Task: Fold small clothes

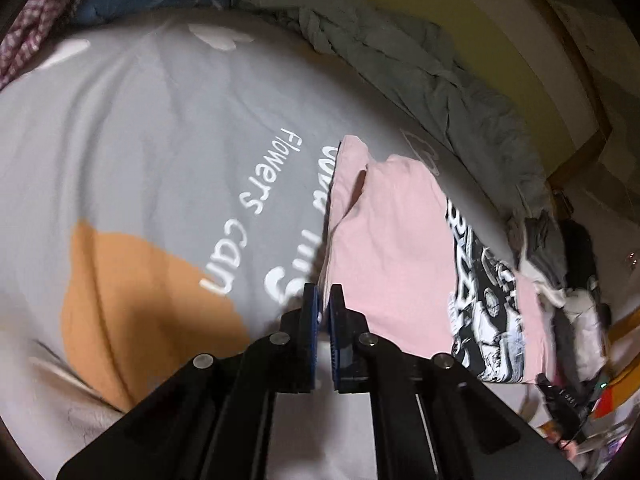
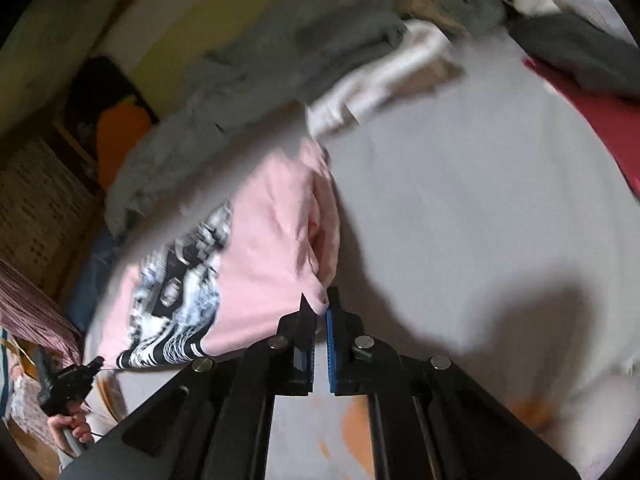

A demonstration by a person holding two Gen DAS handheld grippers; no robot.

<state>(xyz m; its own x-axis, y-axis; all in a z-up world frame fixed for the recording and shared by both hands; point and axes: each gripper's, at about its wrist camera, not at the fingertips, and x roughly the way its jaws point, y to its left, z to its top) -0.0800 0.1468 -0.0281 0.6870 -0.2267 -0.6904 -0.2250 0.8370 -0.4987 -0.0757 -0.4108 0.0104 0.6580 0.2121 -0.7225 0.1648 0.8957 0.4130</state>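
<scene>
Both my grippers, left (image 1: 324, 300) and right (image 2: 320, 304), pinch the pink shirt's (image 1: 392, 248) near edge on the bed (image 1: 140, 140), ready to fold it over.

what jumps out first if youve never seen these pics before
The pink t-shirt with a black and white graphic print lies on the grey bedsheet, which bears white lettering and an orange patch. The left claw is shut at the shirt's near left edge, and the right claw is shut on its right edge. A crumpled grey blanket lies heaped along the far side.
</scene>
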